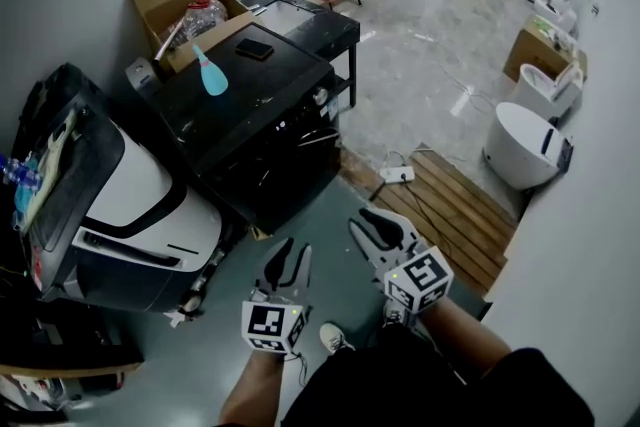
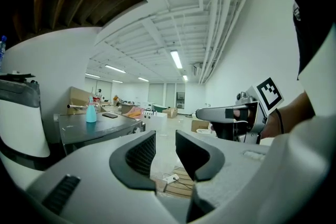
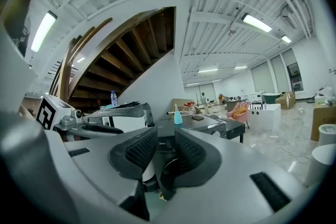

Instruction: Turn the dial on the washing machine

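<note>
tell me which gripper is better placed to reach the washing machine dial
Right, probably. The right gripper points at the washing machine front, and the dial shows in its view. The left gripper aims past it into the room. Both are open and empty.

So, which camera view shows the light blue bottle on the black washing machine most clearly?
The head view. There the light blue bottle is largest and seen whole, from above, on top of the black washing machine. The left gripper view and the right gripper view each show it only small and far away, standing upright on the machine.
</note>
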A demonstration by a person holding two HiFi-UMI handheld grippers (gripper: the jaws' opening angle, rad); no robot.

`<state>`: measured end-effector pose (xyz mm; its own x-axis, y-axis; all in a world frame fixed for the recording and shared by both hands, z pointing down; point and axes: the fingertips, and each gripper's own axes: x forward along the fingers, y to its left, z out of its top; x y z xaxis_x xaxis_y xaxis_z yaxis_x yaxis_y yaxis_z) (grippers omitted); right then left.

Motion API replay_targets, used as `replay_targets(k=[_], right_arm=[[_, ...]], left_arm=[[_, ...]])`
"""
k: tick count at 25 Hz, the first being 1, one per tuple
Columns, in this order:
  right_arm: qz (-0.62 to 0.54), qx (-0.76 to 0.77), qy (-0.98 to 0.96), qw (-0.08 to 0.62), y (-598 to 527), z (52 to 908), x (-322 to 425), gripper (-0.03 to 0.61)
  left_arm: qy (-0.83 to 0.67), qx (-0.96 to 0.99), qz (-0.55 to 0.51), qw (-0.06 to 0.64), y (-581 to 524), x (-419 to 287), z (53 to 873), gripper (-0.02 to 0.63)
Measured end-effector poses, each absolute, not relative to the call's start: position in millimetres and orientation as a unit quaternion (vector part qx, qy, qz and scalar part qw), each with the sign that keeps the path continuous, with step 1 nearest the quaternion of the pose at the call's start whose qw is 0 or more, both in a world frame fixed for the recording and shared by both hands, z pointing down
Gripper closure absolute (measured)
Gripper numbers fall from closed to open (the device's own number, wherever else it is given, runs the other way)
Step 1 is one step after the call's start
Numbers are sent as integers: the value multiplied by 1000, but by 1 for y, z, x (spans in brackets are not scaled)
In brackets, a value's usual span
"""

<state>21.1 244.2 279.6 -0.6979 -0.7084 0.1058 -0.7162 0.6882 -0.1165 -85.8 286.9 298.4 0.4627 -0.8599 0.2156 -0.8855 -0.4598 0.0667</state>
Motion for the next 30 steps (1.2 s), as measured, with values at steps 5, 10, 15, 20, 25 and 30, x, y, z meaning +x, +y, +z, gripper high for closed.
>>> replay_targets(k=[5,10,15,20,25,30], right_arm=[[63,368,-927,25,225,281,48,420],[61,352,-934,20,205,278,71,385],[65,341,-938,19,187,281,95,354],[58,321,-945,10,176,280,116,341],[50,312,-949,5,166,276,138,328],[54,312,-948,3,156,276,148,328]], left_arm=[[-522,846,73,78,267,-54,295,462],[-530,840,84,85,251,-24,294,424],[-544,833,73,74,232,0,288,393],[-556,825,72,70,220,25,284,379],[-568,818,69,59,215,45,276,371],[-576,812,78,53,215,50,273,370]])
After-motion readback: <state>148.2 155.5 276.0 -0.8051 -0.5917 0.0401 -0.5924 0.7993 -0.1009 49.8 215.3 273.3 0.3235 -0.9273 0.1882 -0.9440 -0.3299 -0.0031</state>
